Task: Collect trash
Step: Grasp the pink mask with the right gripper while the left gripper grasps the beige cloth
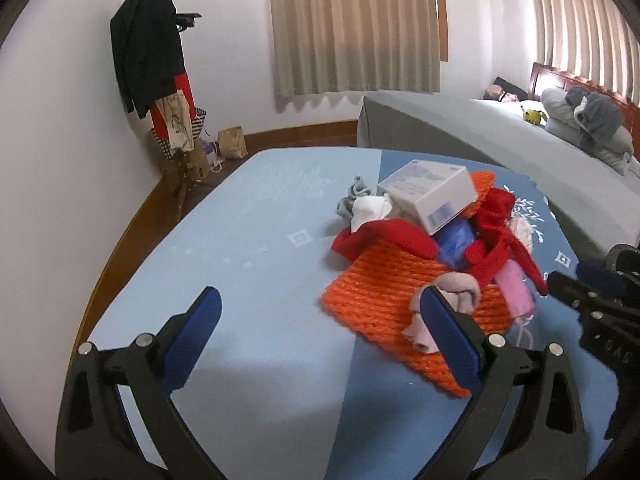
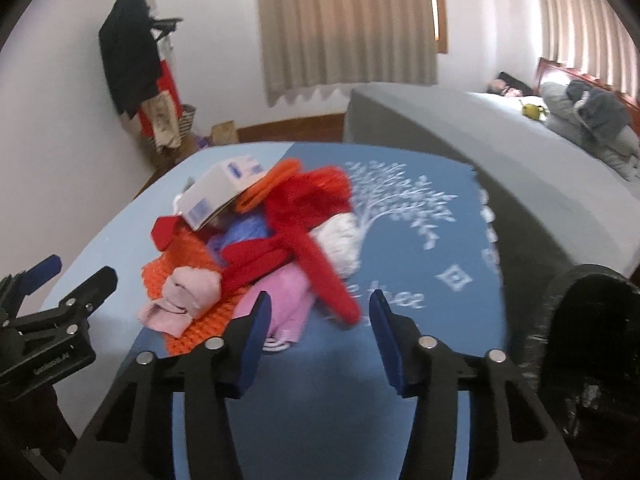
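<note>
While both tools, left tool (image 1: 320,340) and right tool (image 2: 318,332), hover agape and empty, rubbish already crowds the orange woven basket (image 1: 384,292); black bin (image 2: 592,320) beside it waits.

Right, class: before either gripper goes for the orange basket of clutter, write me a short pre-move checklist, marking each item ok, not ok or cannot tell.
1. Left gripper open with nothing between its pads: ok.
2. Right gripper open, nothing gripped: ok; the red strap ends just ahead of it.
3. Orange woven basket resting on the blue mat: ok.
4. White box seated securely: not ok; it is perched tilted on top of the pile.
5. Contents contained: not ok; a pale pink cloth hangs over the near rim.
6. Black bin at the right ready to take trash: cannot tell; only part shows.
</note>
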